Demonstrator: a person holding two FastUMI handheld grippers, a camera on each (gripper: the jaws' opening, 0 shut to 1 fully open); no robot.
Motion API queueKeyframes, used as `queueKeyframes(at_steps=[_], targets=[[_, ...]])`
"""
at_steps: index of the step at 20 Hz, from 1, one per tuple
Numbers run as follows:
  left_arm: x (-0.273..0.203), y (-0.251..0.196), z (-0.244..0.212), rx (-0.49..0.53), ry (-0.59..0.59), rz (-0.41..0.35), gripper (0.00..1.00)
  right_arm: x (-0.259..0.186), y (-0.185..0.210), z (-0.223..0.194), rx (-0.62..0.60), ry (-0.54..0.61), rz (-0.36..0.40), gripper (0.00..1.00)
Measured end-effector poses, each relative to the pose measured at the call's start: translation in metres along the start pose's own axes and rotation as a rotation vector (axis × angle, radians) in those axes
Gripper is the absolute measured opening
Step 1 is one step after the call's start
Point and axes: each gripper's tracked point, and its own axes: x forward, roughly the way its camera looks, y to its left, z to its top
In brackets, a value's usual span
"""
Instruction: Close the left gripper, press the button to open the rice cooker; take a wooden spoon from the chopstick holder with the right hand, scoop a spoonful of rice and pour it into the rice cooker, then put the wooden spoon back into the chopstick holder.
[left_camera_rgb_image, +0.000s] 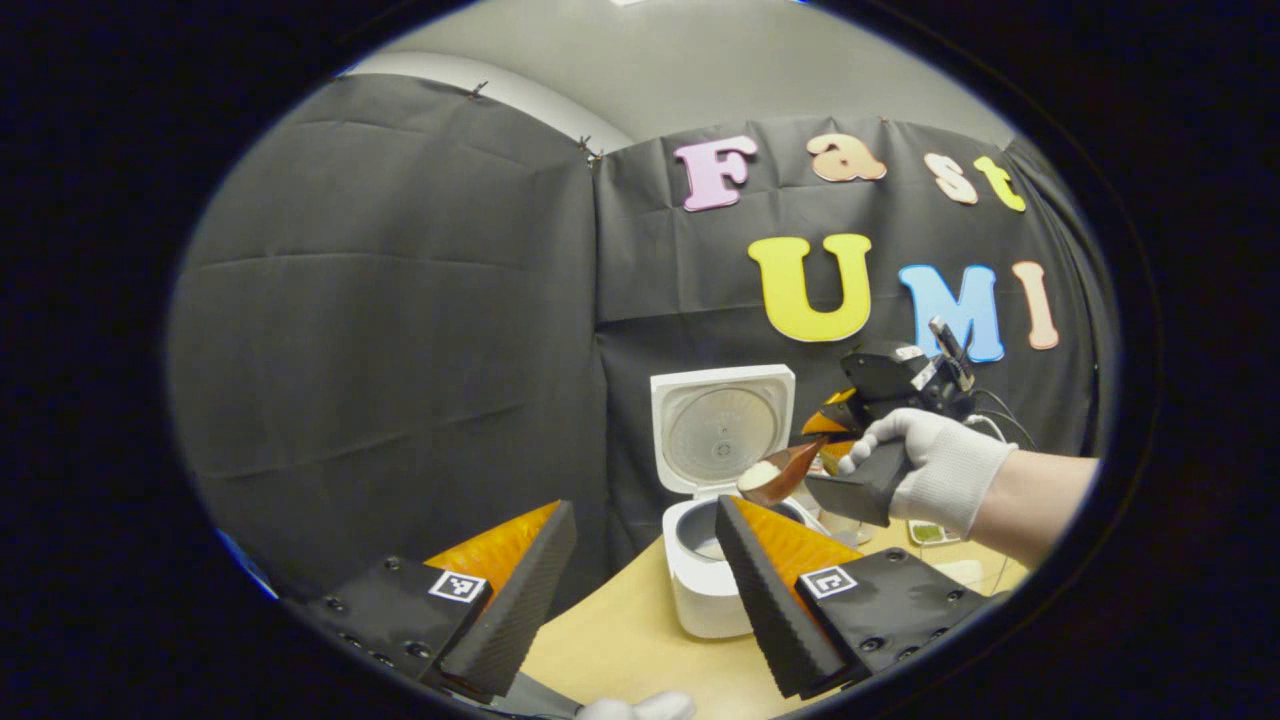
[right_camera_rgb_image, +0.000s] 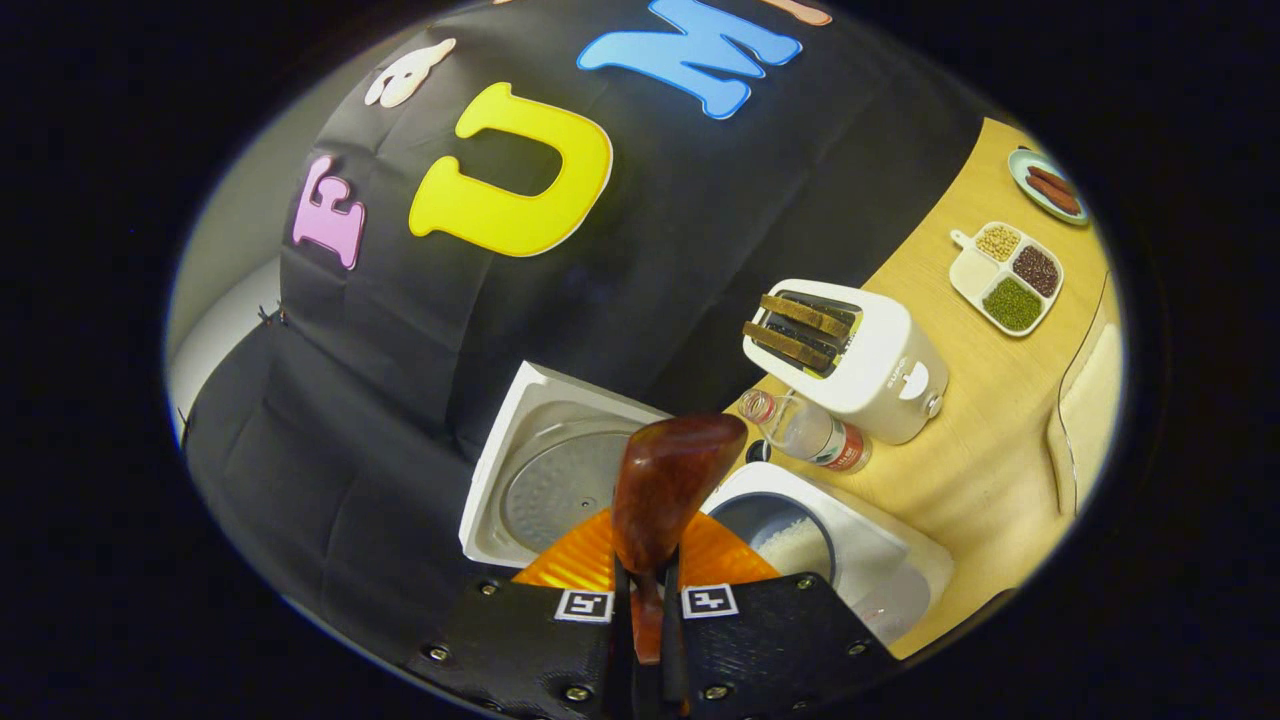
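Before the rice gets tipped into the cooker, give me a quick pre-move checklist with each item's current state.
1. Rice cooker lid open: ok.
2. Right tool shut on the wooden spoon: ok.
3. Spoon loaded with rice: ok.
4. Spoon bowl above the pot opening: ok, roughly, in the left gripper view.
5. Left tool open and holding nothing: ok.
6. Chopstick holder free for the return: cannot tell.

Rice cooker (right_camera_rgb_image: 850, 560) pot mouth open from above; raised lid (right_camera_rgb_image: 545, 470) blocks the wall side. Bottle (right_camera_rgb_image: 815, 432) lies just beside cooker, toaster (right_camera_rgb_image: 850, 360) right behind it. Worktop (right_camera_rgb_image: 985, 450) bare betw. toaster & divided dish (right_camera_rgb_image: 1008, 277).
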Motion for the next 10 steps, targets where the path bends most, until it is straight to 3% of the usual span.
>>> queueKeyframes(at_steps=[4, 10], targets=[[0.002, 0.008, -0.009, -0.006, 0.021, 0.020, 1.00, 0.013, -0.012, 0.000, -0.195, -0.050, -0.059, 0.11], [-0.005, 0.016, -0.013, 0.018, 0.031, 0.040, 1.00, 0.024, -0.001, -0.010, -0.591, -0.142, -0.066, 0.10]])
